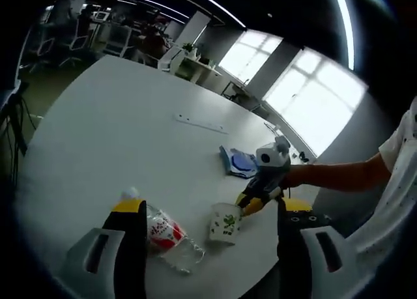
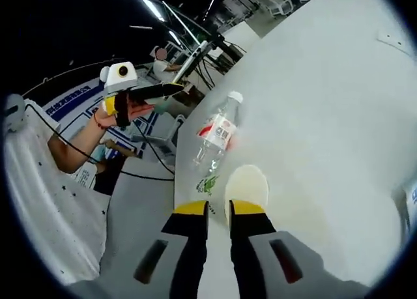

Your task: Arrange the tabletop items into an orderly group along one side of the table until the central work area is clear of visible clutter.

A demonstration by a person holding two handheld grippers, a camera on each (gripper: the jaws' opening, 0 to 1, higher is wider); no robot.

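Note:
A white paper cup (image 1: 225, 226) with a green leaf print stands near the table's front edge. My right gripper (image 1: 251, 204) reaches in from the right and is shut on its rim. In the right gripper view the narrow jaws pinch the cup (image 2: 246, 184) wall, and my right gripper (image 2: 219, 209) sits just over the rim. A clear water bottle (image 1: 166, 237) with a red label lies on its side beside the cup; the bottle (image 2: 218, 133) is just past it here. My left gripper (image 1: 212, 205) hangs open above both, holding nothing. A hand holds the left gripper (image 2: 171, 90) up off the table edge.
A blue and white packet (image 1: 238, 162) lies flat beyond the cup, and a thin pale strip (image 1: 199, 123) lies further back on the white table (image 1: 111, 116). A person's arm and spotted white shirt are at the right. Office chairs and desks stand beyond the far edge.

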